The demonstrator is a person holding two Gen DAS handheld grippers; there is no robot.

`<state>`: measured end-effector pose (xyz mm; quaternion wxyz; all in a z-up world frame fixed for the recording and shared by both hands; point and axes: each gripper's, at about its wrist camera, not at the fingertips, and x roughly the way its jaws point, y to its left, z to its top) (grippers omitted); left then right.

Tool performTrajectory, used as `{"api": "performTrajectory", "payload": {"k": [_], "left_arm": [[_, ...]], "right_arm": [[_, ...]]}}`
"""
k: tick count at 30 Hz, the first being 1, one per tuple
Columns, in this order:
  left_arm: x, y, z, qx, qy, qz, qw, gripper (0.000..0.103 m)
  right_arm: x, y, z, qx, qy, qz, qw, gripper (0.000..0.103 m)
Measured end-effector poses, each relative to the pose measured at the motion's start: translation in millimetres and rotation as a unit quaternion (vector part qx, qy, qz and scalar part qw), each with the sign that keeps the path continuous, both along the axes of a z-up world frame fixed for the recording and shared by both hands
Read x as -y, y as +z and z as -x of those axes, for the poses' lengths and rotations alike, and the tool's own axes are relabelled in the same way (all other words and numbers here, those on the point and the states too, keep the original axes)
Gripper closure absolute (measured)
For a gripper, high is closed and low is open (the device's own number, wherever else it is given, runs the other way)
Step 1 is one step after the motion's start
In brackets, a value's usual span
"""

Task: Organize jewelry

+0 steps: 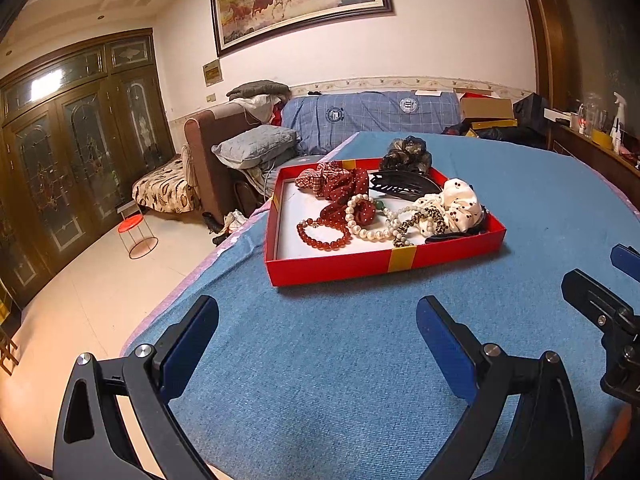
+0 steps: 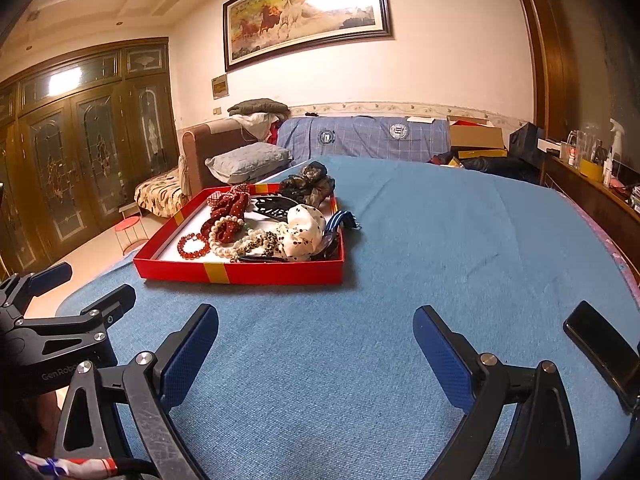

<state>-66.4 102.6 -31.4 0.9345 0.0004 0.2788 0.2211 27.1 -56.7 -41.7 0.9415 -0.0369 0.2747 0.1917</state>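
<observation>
Left wrist view: both tongs wide open over the table, jewelry piled in the tray

Left wrist view shows the left tongs [image 1: 318, 344] spread wide with nothing between the blue pads, hovering over the blue cloth of the table [image 1: 340, 360]. Ahead sits a red tray [image 1: 376, 262] with a yellow band on its front wall. Inside lie a red bead bracelet [image 1: 322, 236], a pearl bracelet [image 1: 366, 220] touching it, a red dotted scrunchie [image 1: 346, 190], a black hair clip [image 1: 400, 186], a white dotted scrunchie [image 1: 460, 200] and a leopard-print band [image 1: 426, 220]. A dark floral scrunchie [image 1: 406, 154] rests at the tray's far rim. The right tongs' fingers [image 1: 592, 300] show at the right edge.

In the right wrist view, the right tongs [image 2: 316, 344] are likewise fully spread and empty, well short of the tray. A striped blue-and-white piece [image 2: 340, 220] hangs over the tray's right rim. A dark phone [image 2: 600, 344] lies on the cloth just right of the right finger. The left tongs' body at the left edge carries the lettering "GenRobo", cut off by the near finger.

Behind the table, a framed horse painting [image 2: 308, 12] bears writing too small to read, and a blue checked sofa cover [image 2: 360, 132] carries two round badges, illegible.
</observation>
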Motion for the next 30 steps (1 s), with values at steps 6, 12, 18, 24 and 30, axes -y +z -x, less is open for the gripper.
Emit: {"api": "performTrajectory", "payload": {"k": [6,12,18,24,30], "left_arm": [[-2.6,-2.1,-2.3,-0.003,0.001,0.001,1.0,0.004],[-3.5,-2.3,-2.3,-0.004,0.002,0.001,1.0,0.004],[-4.0,-4.4,-2.2,-0.004,0.003,0.0,1.0,0.004],[-4.6,-4.9,-2.1,-0.004,0.003,0.0,1.0,0.004],[-4.5,-4.8,-2.2,-0.005,0.003,-0.001,1.0,0.004]], "right_arm": [[0.2,-0.3,-0.1,0.0,0.0,0.0,1.0,0.003],[-0.2,-0.3,0.8,0.001,0.0,0.001,1.0,0.003],[-0.3,-0.5,0.6,0.0,0.0,0.001,1.0,0.002],[-0.4,-0.4,0.9,0.001,0.0,0.001,1.0,0.002],[-0.7,-0.7,0.6,0.0,0.001,0.001,1.0,0.002]]}}
